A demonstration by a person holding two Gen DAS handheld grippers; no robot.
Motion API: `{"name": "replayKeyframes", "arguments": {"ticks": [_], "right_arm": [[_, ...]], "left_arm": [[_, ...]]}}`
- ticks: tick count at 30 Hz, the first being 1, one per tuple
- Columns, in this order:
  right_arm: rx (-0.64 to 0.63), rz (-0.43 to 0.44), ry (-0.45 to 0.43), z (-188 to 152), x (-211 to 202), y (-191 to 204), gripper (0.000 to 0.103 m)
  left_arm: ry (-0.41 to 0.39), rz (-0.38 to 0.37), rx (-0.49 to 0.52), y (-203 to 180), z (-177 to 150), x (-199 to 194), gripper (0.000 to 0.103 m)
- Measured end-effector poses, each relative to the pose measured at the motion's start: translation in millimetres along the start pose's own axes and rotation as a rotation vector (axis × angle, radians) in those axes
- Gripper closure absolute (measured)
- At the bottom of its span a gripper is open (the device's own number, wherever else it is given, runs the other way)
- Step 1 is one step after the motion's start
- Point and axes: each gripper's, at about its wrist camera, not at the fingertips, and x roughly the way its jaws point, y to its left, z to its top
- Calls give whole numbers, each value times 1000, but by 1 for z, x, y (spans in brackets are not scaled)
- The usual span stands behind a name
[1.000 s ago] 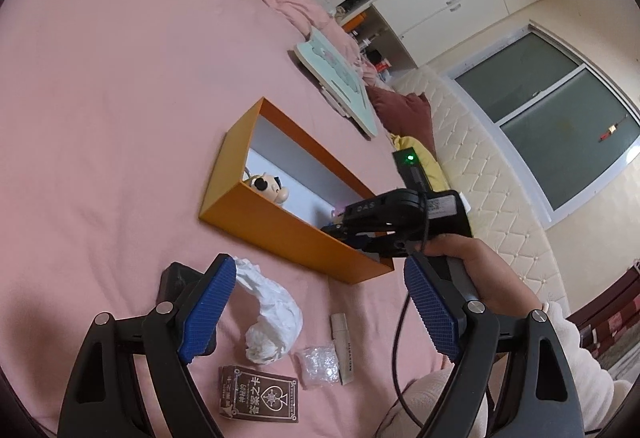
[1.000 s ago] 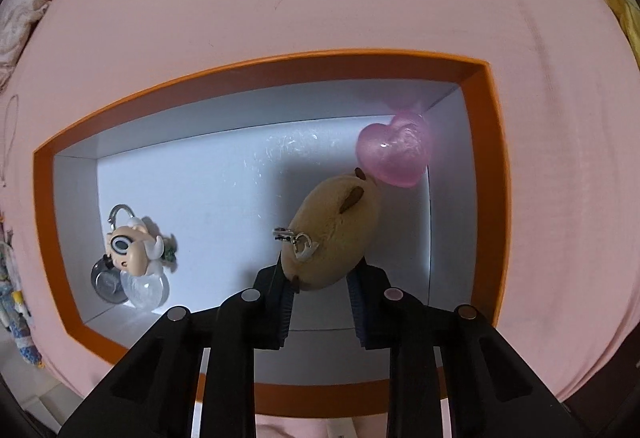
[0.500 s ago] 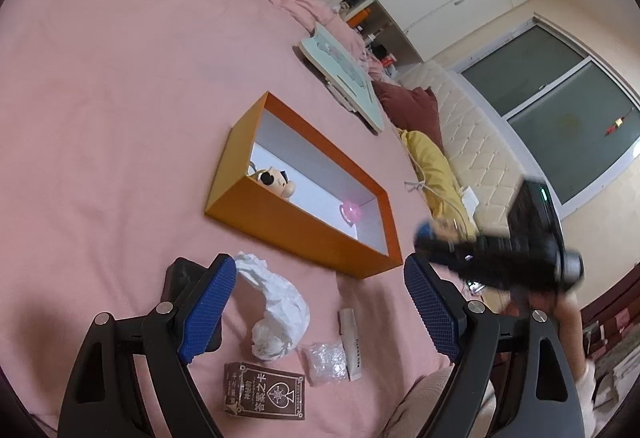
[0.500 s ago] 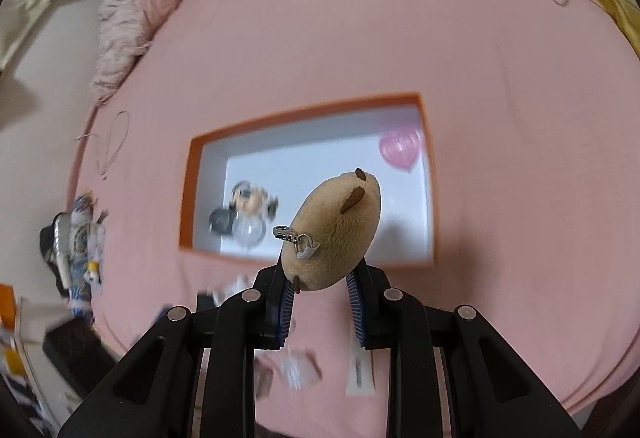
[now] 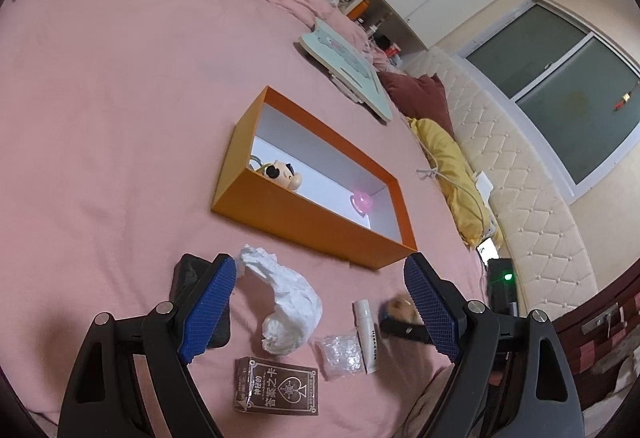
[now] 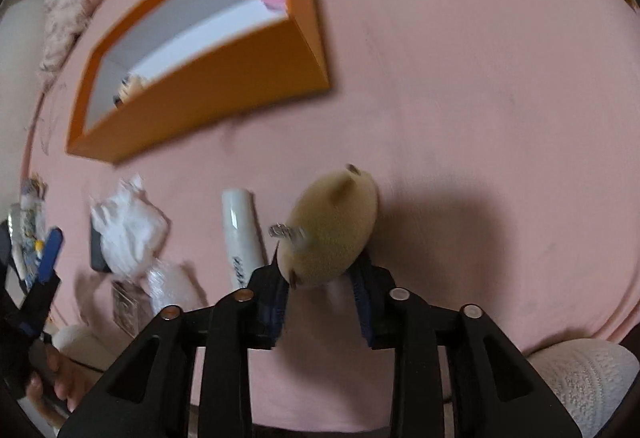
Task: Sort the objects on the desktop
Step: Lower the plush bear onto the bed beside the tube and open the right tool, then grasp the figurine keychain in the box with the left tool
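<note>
My right claw [image 6: 320, 292] clamped on tan plush keychain [image 6: 332, 226], low over pink bed [image 6: 460, 97]; white tube [image 6: 242, 234] just beside. My left claw [image 5: 318, 312] spread wide above crumpled tissue [image 5: 290, 302]; orange box [image 5: 316, 213] beyond.

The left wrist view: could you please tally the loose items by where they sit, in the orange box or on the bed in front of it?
In the box: 2 (figure keychain, pink heart)
On the bed: 5 (tissue, card box, plastic bag, white tube, black case)
Total: 7
</note>
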Motion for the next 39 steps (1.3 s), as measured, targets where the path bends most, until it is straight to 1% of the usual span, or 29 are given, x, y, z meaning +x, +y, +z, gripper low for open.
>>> {"name": "replayKeyframes", "arguments": {"ticks": [2,3,5,8,11,14,16,19,23,26,29,31,34,36,39], "right_arm": [[-21,-19,-72,-1,-12,1,32],[-26,-27,-100,-2,-18,1,29],[-38,-9,-116,-5,-29,0,29],[-62,14,-92,-11,-36,-1,29],[-75,58,-142,-18,-46,-4,29],[-69,90,-210,-19,-54,2,29],[-84,99,-246,-22,-61,4,29],[-126,102,-280,-23,-57,15,29],[-189,77,-295,-25,-51,31,29],[-215,66,-300,-25,-49,36,29],[-221,94,-310,-26,-51,35,29],[-217,112,-324,-26,-53,33,29],[-204,167,-330,-25,-55,30,29],[-200,194,-321,-24,-54,30,29],[-202,216,-301,-24,-49,33,29]], "left_arm": [[0,6,-3,1,0,-1,17],[1,10,0,0,-1,-1,17],[3,18,8,0,-1,-1,17],[13,35,27,-3,-3,1,17],[24,60,57,-7,-5,4,17],[32,83,80,-11,-7,5,17],[37,98,93,-12,-9,5,17],[48,121,107,-14,-10,6,17],[72,158,121,-15,-11,9,17],[99,187,136,-17,-12,13,17],[121,197,182,-26,-11,14,17],[121,211,211,-33,-9,13,17],[126,213,236,-46,1,14,17],[138,232,261,-56,12,18,17],[173,286,306,-70,31,32,17]]}}
